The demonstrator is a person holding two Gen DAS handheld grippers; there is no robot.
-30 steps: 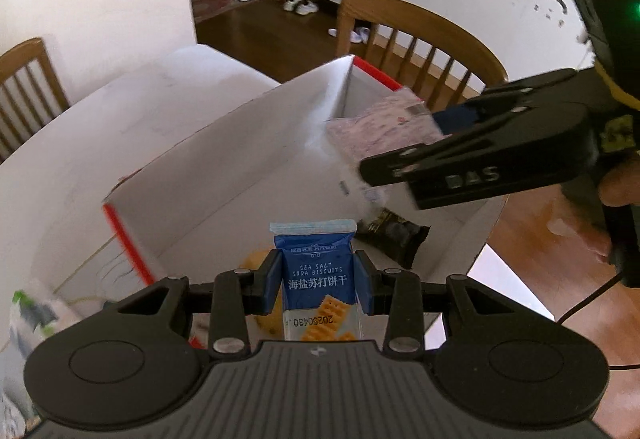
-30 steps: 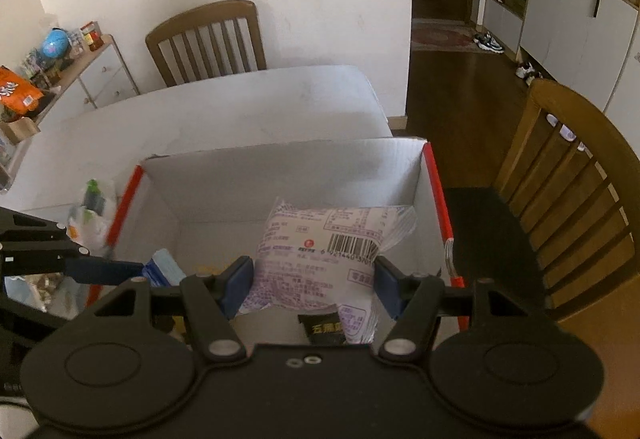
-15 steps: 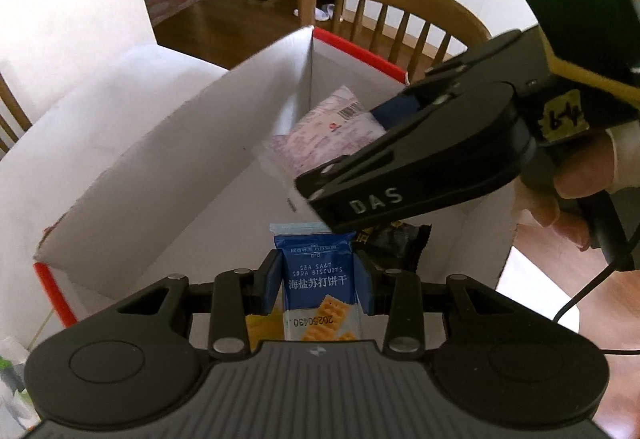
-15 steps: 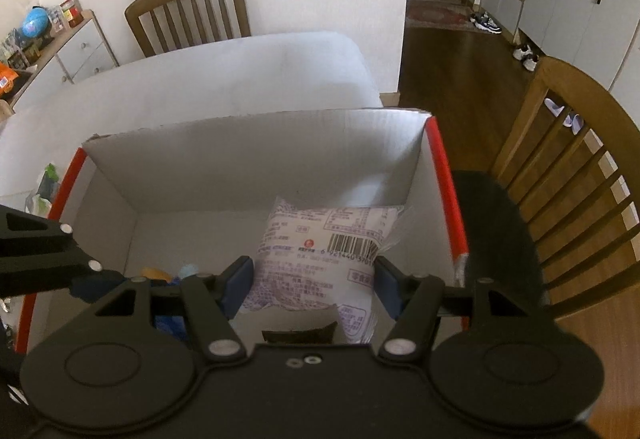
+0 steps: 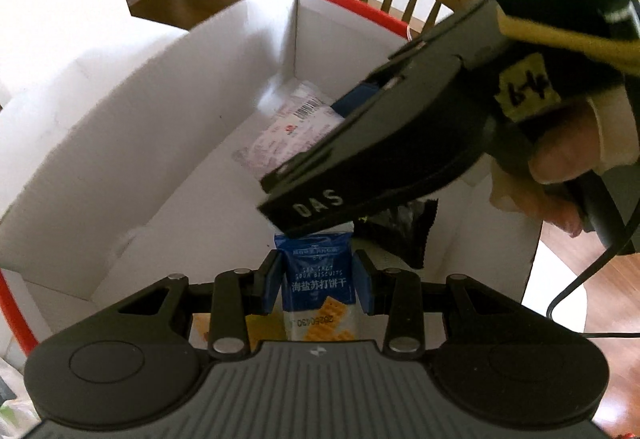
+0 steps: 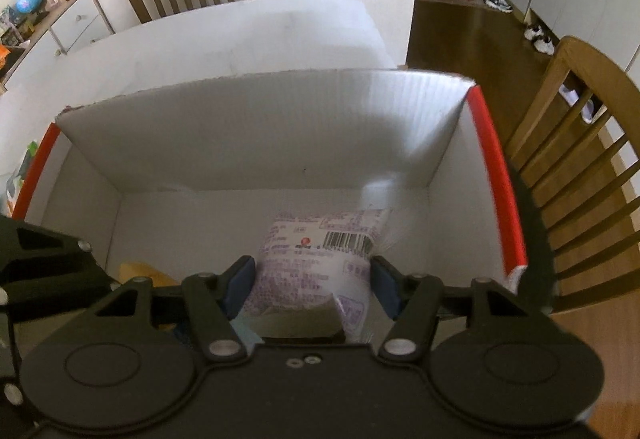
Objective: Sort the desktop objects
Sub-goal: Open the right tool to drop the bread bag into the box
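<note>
Left gripper clamped blue biscuit packet, long axis upright, over white box floor. Right gripper gripped pale barcoded bag, lower, near far red-edged wall; released, both would likely land in box.
</note>
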